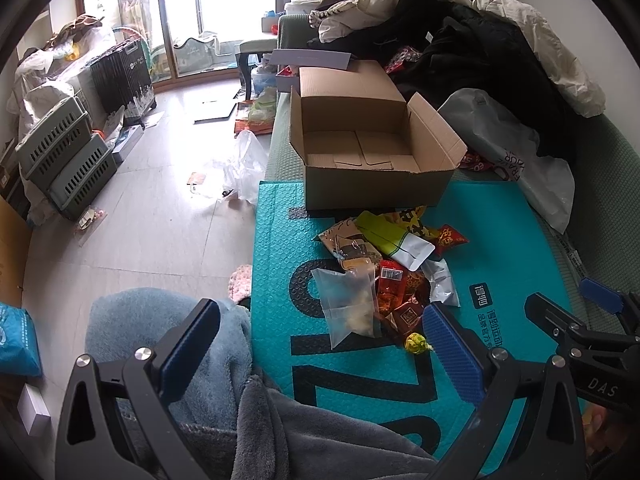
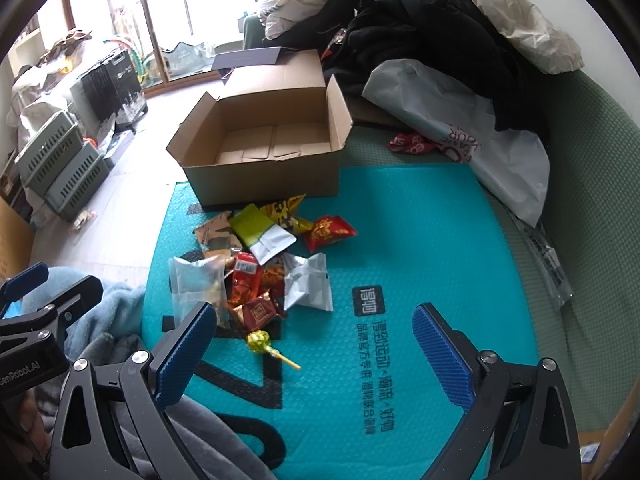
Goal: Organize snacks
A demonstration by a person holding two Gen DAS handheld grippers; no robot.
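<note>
A pile of snack packets lies on a teal bubble mailer: a clear bag, a lime and white pouch, a red packet, a silver packet and a yellow lollipop. An open, empty cardboard box stands just behind the pile. My left gripper is open and empty, near side of the pile. My right gripper is open and empty, above the mailer by the lollipop.
Clothes and a white plastic bag are heaped on the green sofa behind and to the right. A blue-grey blanket lies at the near left. The floor at left holds grey crates and clutter.
</note>
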